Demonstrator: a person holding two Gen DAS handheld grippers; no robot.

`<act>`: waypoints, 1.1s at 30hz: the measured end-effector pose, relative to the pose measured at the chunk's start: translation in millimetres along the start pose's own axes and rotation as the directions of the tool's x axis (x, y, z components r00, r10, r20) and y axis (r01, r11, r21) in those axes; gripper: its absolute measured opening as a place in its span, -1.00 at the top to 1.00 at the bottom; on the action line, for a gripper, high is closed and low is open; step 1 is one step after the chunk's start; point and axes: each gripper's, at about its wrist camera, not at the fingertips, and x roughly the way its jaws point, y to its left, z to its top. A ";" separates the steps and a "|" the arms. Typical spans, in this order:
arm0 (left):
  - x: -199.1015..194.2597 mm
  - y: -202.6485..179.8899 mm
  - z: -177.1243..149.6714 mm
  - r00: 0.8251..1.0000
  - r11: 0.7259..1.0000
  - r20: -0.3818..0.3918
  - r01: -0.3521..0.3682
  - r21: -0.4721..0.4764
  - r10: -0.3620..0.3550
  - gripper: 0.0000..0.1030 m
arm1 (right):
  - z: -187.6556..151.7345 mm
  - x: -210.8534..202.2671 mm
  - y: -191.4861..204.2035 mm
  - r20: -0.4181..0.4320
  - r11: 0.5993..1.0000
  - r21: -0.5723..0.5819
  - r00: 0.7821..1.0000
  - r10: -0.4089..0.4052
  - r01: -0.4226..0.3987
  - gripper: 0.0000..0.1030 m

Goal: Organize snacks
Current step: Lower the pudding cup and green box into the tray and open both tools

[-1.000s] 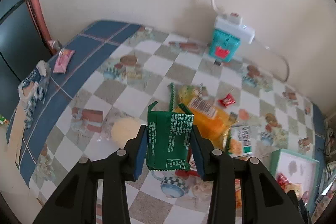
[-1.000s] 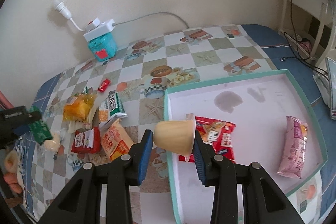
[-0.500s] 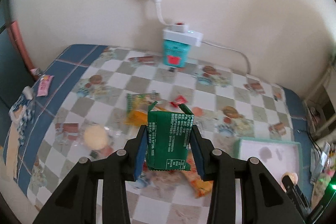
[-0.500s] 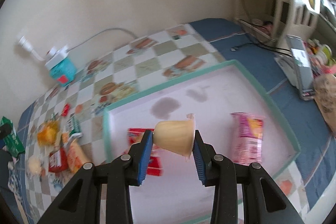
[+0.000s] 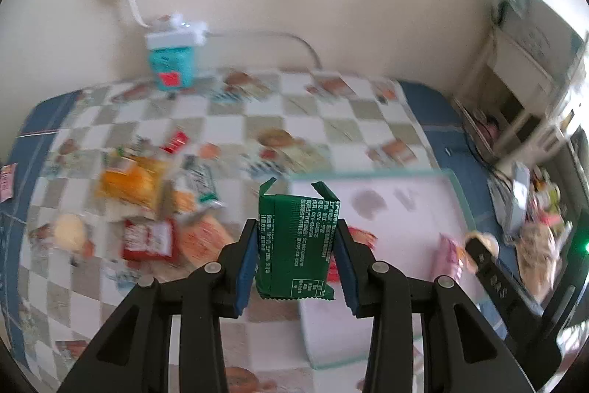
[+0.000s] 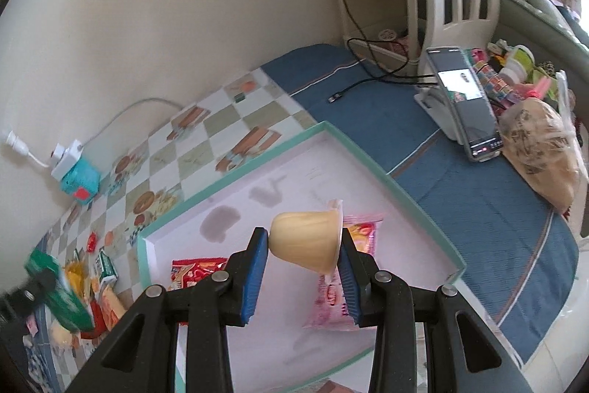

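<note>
left gripper (image 5: 296, 255): you are holding the green packet (image 5: 296, 238) in the jaws above the tray (image 5: 458, 188) near the worktop's right edge | right gripper (image 6: 303, 262): you are pinching the jelly cup (image 6: 305, 244) sideways over the tray | risk: tapered cup slipping out; packet landing outside the rim

Left gripper (image 5: 297, 247): fingers clamped on green packet (image 5: 296, 240), angled downward; right gripper (image 6: 303, 255): fingers clamped on pudding cup (image 6: 305, 244), angled downward.
</note>
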 end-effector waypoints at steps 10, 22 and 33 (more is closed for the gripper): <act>34.4 -44.8 -28.2 0.988 0.994 -0.143 0.065 0.092 -0.051 0.20 | 0.5 -0.1 -6.1 -0.020 1.000 0.009 1.000 -0.002 0.003 0.23; 64.8 -53.3 -45.4 0.967 0.992 -0.248 0.081 0.099 -0.054 0.19 | -8.5 17.5 4.3 -0.098 0.999 -0.032 0.995 0.010 -0.013 0.22; 74.9 -53.4 -49.2 0.964 0.992 -0.266 0.047 0.113 -0.016 0.00 | -16.8 29.1 17.6 -0.156 0.997 -0.079 0.988 0.009 -0.022 0.21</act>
